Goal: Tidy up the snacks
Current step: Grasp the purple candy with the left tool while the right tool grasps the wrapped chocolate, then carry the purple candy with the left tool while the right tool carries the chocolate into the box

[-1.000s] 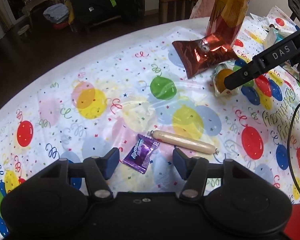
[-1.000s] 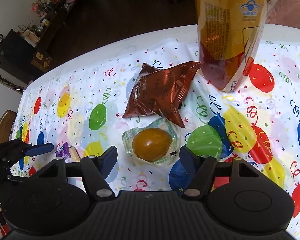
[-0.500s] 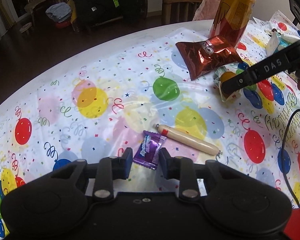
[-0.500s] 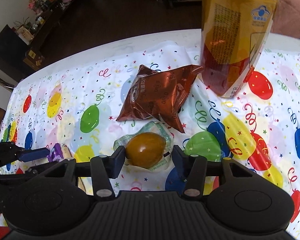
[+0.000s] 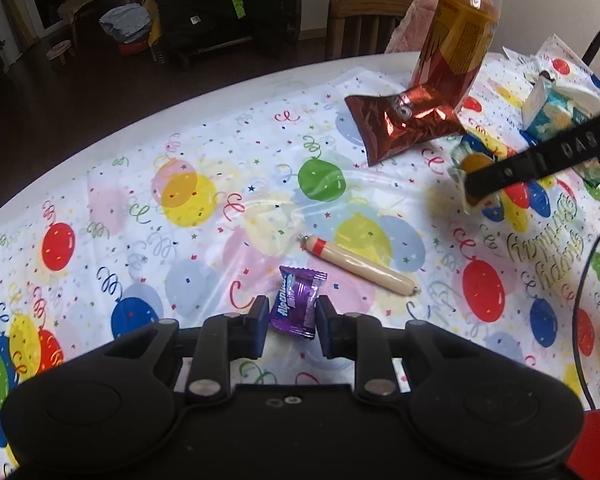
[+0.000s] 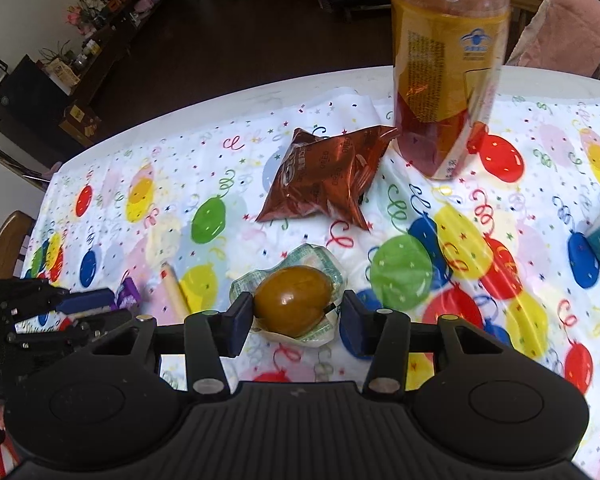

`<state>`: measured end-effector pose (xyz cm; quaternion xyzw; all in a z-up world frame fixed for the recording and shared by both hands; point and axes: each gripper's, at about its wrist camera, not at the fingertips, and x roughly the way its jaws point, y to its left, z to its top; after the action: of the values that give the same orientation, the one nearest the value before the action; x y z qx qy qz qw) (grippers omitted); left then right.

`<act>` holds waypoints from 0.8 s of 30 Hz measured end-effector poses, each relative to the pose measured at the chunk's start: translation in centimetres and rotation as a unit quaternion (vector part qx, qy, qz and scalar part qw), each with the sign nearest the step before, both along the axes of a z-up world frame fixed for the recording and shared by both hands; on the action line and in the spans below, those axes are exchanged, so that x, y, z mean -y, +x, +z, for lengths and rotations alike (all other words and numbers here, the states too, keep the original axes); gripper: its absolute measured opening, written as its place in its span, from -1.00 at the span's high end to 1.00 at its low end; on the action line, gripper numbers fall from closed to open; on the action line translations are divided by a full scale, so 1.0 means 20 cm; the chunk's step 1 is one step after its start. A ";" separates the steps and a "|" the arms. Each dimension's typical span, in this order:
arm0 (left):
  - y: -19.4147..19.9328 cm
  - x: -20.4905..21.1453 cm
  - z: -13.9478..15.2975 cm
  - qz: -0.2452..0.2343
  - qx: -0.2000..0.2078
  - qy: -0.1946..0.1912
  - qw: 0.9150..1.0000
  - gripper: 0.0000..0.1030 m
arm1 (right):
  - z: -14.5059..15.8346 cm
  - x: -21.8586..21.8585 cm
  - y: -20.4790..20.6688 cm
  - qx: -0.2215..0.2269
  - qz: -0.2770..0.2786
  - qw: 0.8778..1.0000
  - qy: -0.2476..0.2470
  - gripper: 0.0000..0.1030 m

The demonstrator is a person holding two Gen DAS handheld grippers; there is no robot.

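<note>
Grippers clamped, left (image 5: 291, 322) on candy (image 5: 296, 304), right (image 6: 292, 320) on egg (image 6: 293, 301); sausage (image 5: 360, 266), bag (image 5: 404, 120) beside bottle (image 5: 456, 36) left unsorted.

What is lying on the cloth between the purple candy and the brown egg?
A pale sausage stick lies between the purple candy and the brown egg, clearest in the right wrist view. Otherwise only the tablecloth shows there.

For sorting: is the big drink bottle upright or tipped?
Upright: the bottle stands on its base on the tablecloth, beside the brown snack bag.
</note>
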<state>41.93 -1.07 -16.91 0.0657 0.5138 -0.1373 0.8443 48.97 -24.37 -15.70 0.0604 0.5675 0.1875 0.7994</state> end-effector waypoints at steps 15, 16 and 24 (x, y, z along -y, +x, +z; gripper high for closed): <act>-0.25 0.02 0.32 0.003 0.042 -0.008 0.999 0.56 | 0.38 0.05 -0.40 0.036 0.016 0.999 -0.006 0.09; -0.28 0.02 0.34 0.001 0.047 -0.006 0.999 0.56 | 0.41 0.05 -0.43 0.040 0.017 0.999 -0.004 0.09; -0.51 -0.02 0.51 0.008 0.065 -0.019 0.998 0.56 | 0.60 0.04 -0.73 0.059 0.030 0.998 0.004 0.09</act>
<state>31.69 -0.57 -6.65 0.0544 0.4558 -0.1356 0.8780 34.29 -25.22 -3.78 0.0350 0.5205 0.2170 0.8251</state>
